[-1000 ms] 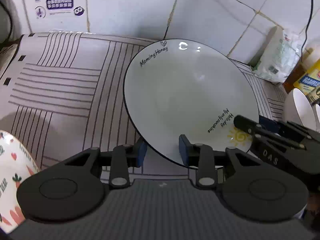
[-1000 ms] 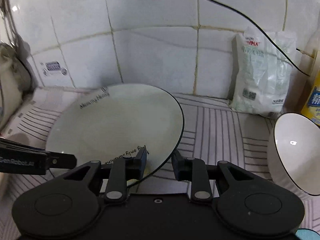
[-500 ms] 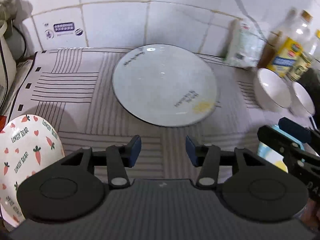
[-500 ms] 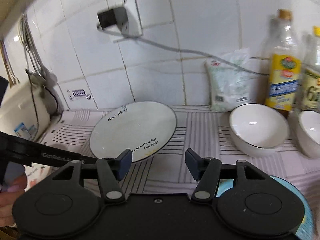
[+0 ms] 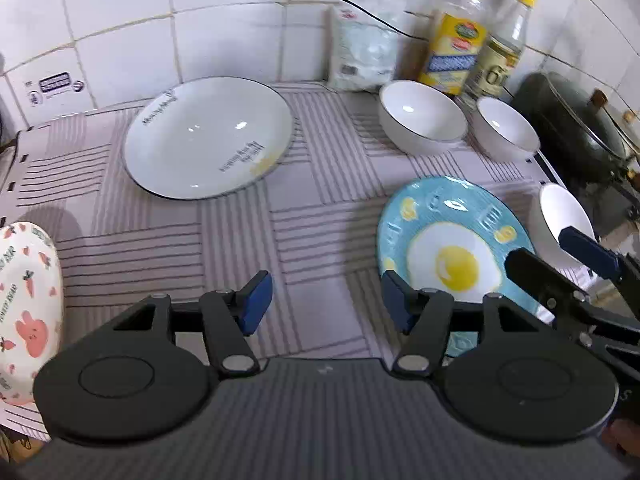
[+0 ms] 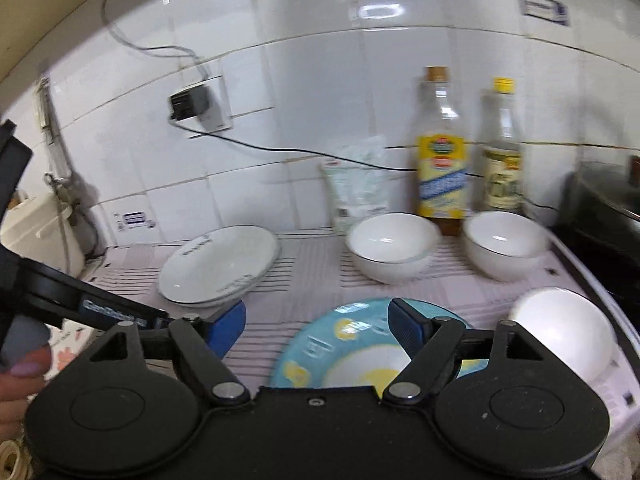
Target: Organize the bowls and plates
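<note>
A large white plate with a black rim (image 5: pixel 208 136) lies on the striped mat at the back left; it also shows in the right wrist view (image 6: pixel 220 268). A blue fried-egg plate (image 5: pixel 452 244) (image 6: pixel 360 352) lies at the front right. Two white bowls (image 5: pixel 420 116) (image 5: pixel 506 128) stand at the back right, and a third white bowl (image 5: pixel 560 220) at the right edge. A carrot-and-bunny plate (image 5: pixel 28 304) sits at the far left. My left gripper (image 5: pixel 326 300) is open and empty above the mat. My right gripper (image 6: pixel 318 326) is open and empty above the blue plate.
Two bottles (image 5: pixel 456 36) (image 5: pixel 500 52) and a white bag (image 5: pixel 364 52) stand against the tiled wall. A dark lidded pan (image 5: pixel 580 128) sits at the far right. A wall socket with a cable (image 6: pixel 196 108) is above the counter. The striped mat (image 5: pixel 320 208) covers the counter.
Both grippers have let go of the large white plate, which now lies on the mat, and have pulled back and up. Both sets of jaws have opened wide.
</note>
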`<control>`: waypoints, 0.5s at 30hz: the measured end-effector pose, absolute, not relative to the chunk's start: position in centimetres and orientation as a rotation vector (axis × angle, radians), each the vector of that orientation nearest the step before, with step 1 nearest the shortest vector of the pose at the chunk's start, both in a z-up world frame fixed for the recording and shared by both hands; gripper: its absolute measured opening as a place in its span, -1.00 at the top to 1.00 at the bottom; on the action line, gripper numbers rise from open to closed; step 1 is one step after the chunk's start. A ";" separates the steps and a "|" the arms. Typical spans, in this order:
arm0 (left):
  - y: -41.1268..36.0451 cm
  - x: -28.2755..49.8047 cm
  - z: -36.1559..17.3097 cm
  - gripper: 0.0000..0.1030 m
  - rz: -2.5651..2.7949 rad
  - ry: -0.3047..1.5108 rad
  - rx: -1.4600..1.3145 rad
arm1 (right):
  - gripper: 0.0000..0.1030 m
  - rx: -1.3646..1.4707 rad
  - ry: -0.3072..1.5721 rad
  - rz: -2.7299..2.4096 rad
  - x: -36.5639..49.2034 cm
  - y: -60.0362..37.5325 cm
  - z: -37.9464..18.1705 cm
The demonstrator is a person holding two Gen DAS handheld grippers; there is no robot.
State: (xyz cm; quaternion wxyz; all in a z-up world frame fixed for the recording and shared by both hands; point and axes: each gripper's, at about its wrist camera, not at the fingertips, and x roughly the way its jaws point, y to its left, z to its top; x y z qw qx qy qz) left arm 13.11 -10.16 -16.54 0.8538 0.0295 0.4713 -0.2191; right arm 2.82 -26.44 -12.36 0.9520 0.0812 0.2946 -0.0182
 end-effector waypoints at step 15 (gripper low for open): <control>-15.3 13.5 -21.5 -0.43 -0.544 1.089 0.108 | -0.59 0.255 0.674 -0.235 -1.3 -32.2 -17.7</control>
